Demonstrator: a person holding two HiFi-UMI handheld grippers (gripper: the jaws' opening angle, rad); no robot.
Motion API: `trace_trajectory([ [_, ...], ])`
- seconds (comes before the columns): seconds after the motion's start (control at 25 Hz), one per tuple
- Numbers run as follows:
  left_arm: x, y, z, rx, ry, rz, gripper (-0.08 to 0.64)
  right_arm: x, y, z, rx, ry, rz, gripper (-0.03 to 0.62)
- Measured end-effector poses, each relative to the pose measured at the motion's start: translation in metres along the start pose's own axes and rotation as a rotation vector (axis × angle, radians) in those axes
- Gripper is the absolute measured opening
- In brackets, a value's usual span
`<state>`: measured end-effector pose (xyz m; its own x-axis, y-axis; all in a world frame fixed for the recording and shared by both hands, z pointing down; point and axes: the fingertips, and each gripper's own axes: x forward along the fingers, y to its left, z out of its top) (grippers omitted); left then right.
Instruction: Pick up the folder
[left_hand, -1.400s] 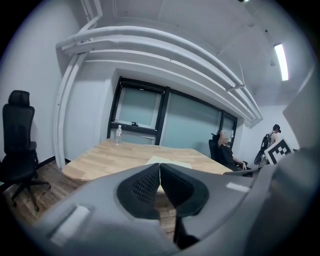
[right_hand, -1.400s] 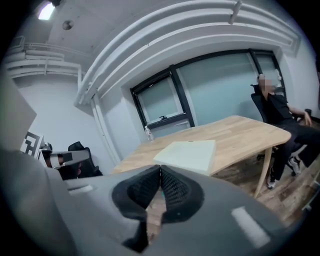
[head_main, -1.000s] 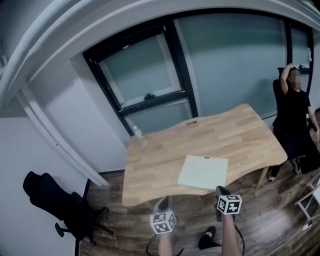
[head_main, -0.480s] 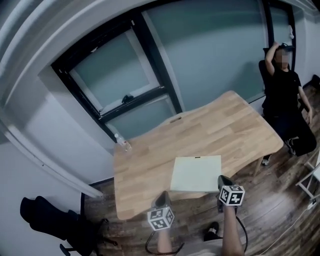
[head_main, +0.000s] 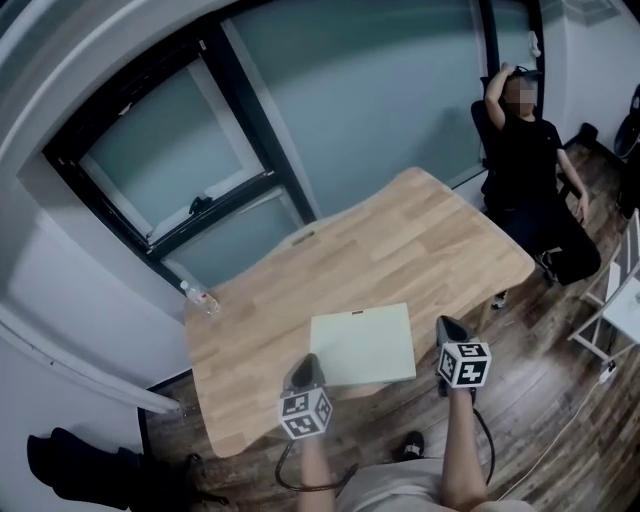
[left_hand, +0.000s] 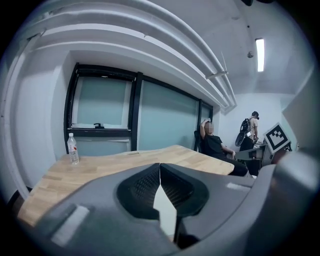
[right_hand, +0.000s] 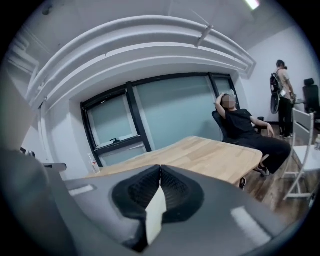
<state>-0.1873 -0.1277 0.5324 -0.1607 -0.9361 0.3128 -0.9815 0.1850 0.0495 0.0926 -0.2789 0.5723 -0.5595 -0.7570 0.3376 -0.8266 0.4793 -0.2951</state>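
Observation:
A pale green folder (head_main: 363, 343) lies flat near the front edge of the wooden table (head_main: 400, 240). My left gripper (head_main: 306, 362) is shut and holds nothing; its tip hangs by the folder's near left corner. To the right of the folder, at the table's front edge, my right gripper (head_main: 446, 325) is likewise shut and empty. In the left gripper view the jaws (left_hand: 160, 165) meet tip to tip, with a pale strip of folder (left_hand: 165, 207) showing below them. The right gripper view shows the same: closed jaws (right_hand: 160, 167) and a pale strip of the folder (right_hand: 156, 212) underneath.
A water bottle (head_main: 200, 297) stands at the table's far left corner. A person in black (head_main: 525, 170) sits in a chair beyond the table's right end. A white rack (head_main: 620, 300) stands at the right, dark clothing (head_main: 80, 470) on the floor at lower left.
Both grippers have come forward to the table's front edge. The left tip, earlier short of the table, now sits at the folder's corner. The whole scene has slid left in the head view.

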Motion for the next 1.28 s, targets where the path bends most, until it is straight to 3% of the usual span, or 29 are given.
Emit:
trace_trajectory([
  [0.12, 0.015, 0.0, -0.013, 0.0, 0.053, -0.014, 0.009, 0.007, 0.0, -0.01, 0.036, 0.02, -0.003, 0.002],
  [0.32, 0.024, 0.012, -0.036, -0.02, 0.105, -0.029, 0.009, 0.014, 0.017, -0.066, 0.064, 0.135, 0.048, 0.002],
  [0.52, 0.054, 0.025, -0.06, -0.03, 0.17, -0.079, 0.009, 0.032, 0.018, -0.082, 0.083, 0.167, 0.05, 0.002],
  [0.76, 0.092, 0.055, -0.042, 0.131, 0.193, -0.183, 0.011, 0.059, 0.041, -0.085, 0.06, 0.184, 0.044, 0.003],
  [0.92, 0.115, 0.084, -0.061, 0.04, 0.238, -0.196, 0.011, 0.078, 0.053, -0.091, 0.071, 0.185, 0.015, 0.005],
  [1.12, 0.138, 0.095, -0.11, 0.063, 0.309, -0.234, 0.015, 0.1, 0.068, -0.096, -0.001, 0.172, -0.046, 0.005],
  [1.28, 0.144, 0.109, -0.131, 0.016, 0.354, -0.243, 0.123, 0.102, 0.073, -0.118, 0.009, 0.217, -0.082, 0.005],
])
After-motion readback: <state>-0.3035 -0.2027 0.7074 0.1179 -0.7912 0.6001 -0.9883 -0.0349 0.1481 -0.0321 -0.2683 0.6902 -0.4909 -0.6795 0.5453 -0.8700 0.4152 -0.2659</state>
